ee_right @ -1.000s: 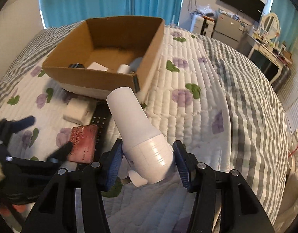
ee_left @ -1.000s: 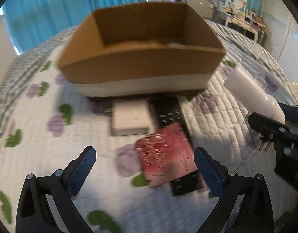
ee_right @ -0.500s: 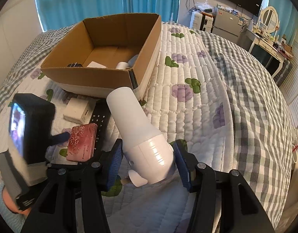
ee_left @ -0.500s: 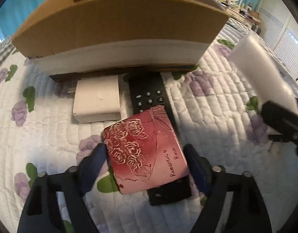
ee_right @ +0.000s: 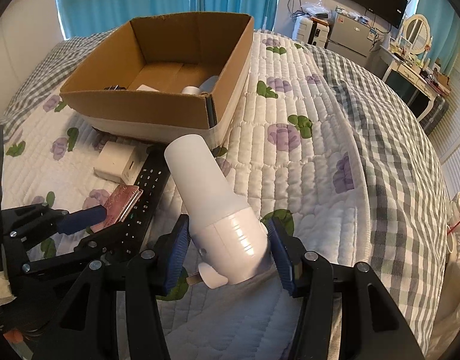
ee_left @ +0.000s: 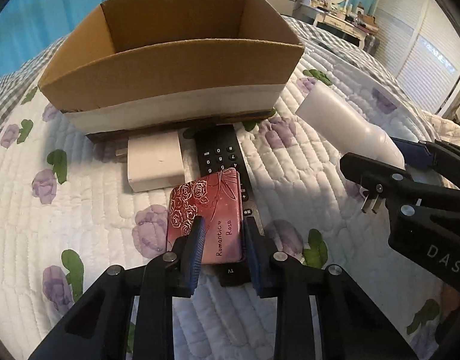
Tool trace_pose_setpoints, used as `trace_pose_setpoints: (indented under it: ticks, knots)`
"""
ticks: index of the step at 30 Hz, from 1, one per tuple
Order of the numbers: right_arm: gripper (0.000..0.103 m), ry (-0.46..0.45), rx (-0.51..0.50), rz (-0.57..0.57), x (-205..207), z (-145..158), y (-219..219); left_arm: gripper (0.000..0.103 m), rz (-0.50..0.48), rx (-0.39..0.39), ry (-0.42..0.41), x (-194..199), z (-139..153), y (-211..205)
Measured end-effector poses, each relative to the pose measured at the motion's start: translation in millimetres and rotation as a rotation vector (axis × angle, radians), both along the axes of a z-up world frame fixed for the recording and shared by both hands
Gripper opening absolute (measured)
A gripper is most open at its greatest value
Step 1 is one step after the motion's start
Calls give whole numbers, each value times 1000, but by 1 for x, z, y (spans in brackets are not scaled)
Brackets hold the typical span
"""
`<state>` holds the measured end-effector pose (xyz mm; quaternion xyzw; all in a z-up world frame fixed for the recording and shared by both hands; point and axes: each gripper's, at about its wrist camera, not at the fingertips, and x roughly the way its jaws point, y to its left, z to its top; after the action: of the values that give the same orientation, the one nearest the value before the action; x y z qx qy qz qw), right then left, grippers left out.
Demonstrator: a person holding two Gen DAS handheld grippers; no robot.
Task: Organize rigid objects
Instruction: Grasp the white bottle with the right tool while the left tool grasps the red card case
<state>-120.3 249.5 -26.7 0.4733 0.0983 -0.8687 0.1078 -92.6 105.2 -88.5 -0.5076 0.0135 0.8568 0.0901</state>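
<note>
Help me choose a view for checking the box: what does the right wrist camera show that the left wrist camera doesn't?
Only the right wrist view looks down into the cardboard box, where a few items already lie, and it shows the right gripper shut on the white plug-in device. Only the left wrist view shows the lid lettering of the red tin and the left gripper closed on its near end. Both show the box, tin, black remote, white adapter and quilt.
</note>
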Motion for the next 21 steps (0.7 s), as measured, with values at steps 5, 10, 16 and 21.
trace_pose_setpoints:
  ticks: [5, 10, 16, 21]
  knots:
    - [52, 3, 3, -3, 2, 0, 0, 16, 13, -31, 59, 7, 17, -9]
    - [52, -3, 7, 5, 2, -3, -1, 16, 68, -129, 101, 0, 21, -14]
    - [52, -9, 11, 17, 2, -4, -4, 15, 51, -60, 70, -10, 3, -23]
    - [52, -1, 6, 18, 3, -2, -5, 10, 58, -60, 111, -4, 18, -25]
